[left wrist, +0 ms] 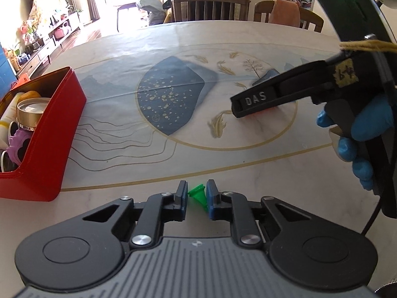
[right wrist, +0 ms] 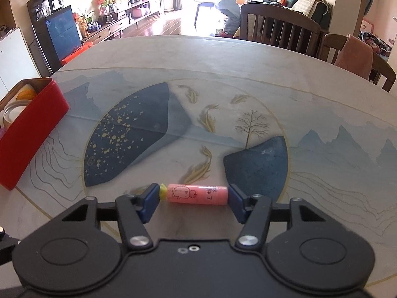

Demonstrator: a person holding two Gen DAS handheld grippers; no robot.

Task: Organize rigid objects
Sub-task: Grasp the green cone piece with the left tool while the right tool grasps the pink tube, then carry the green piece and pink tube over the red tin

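My left gripper (left wrist: 196, 196) is shut on a small green plastic cone (left wrist: 197, 195), held just above the table near its front edge. My right gripper (right wrist: 193, 196) has its blue pads at the two ends of a pink tube with a yellow cap (right wrist: 196, 193) that lies crosswise on the table; the pads touch or nearly touch its ends. In the left wrist view the right gripper (left wrist: 244, 110) reaches in from the right, low over the table, with a bit of pink under its tip. A red box (left wrist: 44, 134) stands at the left, also in the right wrist view (right wrist: 29, 134).
The red box holds a round tin (left wrist: 31, 110), a purple toy (left wrist: 19, 144), white bottles and an orange item. The round painted table (right wrist: 223, 79) has wooden chairs (right wrist: 280, 28) at its far edge. A hand in a blue glove (left wrist: 352, 144) holds the right gripper.
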